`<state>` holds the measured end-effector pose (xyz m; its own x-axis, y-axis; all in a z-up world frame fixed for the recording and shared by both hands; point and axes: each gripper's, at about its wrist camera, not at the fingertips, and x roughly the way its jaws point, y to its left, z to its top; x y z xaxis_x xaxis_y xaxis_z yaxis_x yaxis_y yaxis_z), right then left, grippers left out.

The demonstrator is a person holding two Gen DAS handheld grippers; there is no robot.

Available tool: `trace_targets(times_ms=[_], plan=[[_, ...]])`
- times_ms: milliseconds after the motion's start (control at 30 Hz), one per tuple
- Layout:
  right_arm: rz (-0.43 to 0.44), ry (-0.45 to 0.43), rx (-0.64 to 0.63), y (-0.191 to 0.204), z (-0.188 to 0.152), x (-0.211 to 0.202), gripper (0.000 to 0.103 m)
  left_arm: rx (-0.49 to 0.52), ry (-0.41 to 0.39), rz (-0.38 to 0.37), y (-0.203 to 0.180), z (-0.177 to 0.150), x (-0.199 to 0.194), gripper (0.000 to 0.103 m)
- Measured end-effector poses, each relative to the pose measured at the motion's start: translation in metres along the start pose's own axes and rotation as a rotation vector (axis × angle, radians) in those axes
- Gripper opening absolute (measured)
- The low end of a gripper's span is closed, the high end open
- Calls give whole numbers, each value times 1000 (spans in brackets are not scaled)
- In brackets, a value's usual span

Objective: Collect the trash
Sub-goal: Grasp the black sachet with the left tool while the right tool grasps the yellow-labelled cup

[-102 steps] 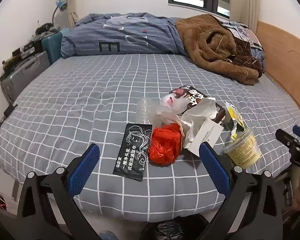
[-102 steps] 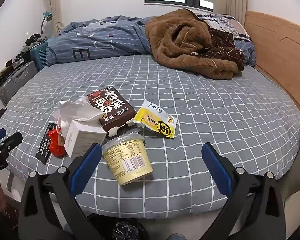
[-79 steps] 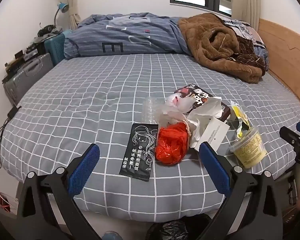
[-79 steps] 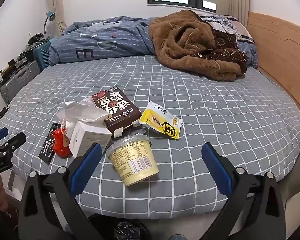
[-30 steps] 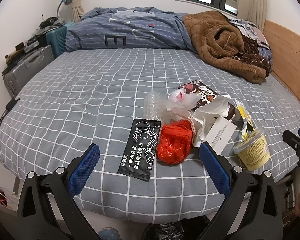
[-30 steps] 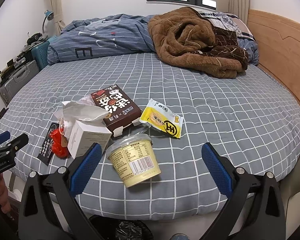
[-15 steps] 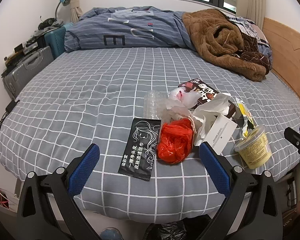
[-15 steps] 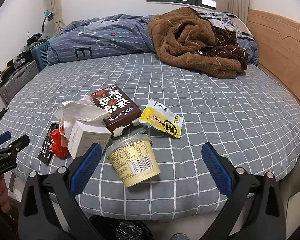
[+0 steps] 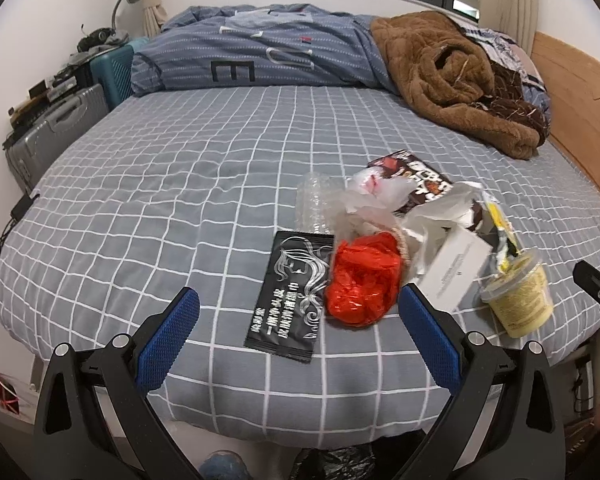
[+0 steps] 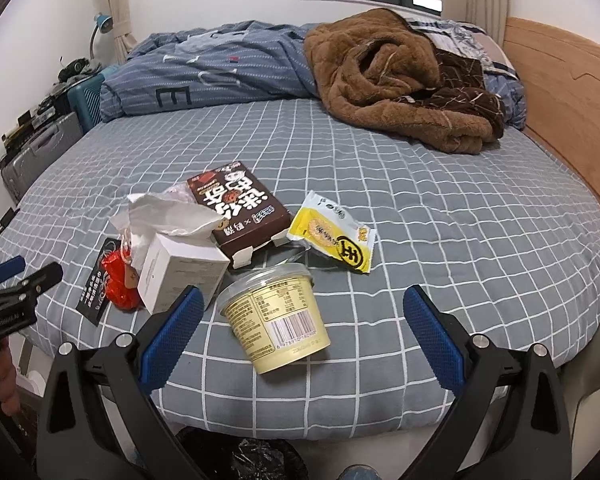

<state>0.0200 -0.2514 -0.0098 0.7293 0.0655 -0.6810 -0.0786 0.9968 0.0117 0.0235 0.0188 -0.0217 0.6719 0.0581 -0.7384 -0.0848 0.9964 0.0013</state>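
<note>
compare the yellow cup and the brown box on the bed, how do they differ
The yellow cup is round, pale plastic, tipped on its side with its barcode up; the brown box is flat, dark cardboard, lying face up with an end flap open. The cup lies nearer the bed edge. Neither is gripped.

The bed [image 9: 148, 184] wears matt grey checked cloth. A glossy black foil sachet [image 9: 290, 294] lies by crinkled shiny red plastic [image 9: 364, 280]. The white box [image 10: 180, 272] and brown carton [image 10: 240, 208] look like smooth card. The yellow tub [image 10: 278, 316] is glossy plastic; the brown blanket [image 10: 396, 76] is rough fleece, the headboard [image 10: 564, 100] smooth wood.
</note>
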Motion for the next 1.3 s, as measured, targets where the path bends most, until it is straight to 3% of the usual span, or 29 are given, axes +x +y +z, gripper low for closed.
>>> trace_targets(times_ms=[200, 500, 700, 800, 867, 933, 1300], plan=[[15, 50, -31, 9, -3, 25, 96, 13, 49, 11, 11, 3, 27, 97], [32, 131, -54, 20, -9, 67, 96, 46, 178, -43, 24, -8, 90, 97], [41, 169, -55, 22, -14, 85, 95, 62, 211, -71, 27, -10, 110, 92], [53, 183, -59, 24, -16, 90, 90, 74, 228, -64, 28, -13, 117, 87], [60, 188, -63, 26, -17, 91, 87, 99, 233, -47, 24, -14, 116, 82], [67, 195, -69, 28, -17, 92, 84, 126, 230, -45, 19, -14, 113, 71], [70, 212, -64, 27, -20, 95, 83, 68, 243, -30, 23, -11, 111, 24]])
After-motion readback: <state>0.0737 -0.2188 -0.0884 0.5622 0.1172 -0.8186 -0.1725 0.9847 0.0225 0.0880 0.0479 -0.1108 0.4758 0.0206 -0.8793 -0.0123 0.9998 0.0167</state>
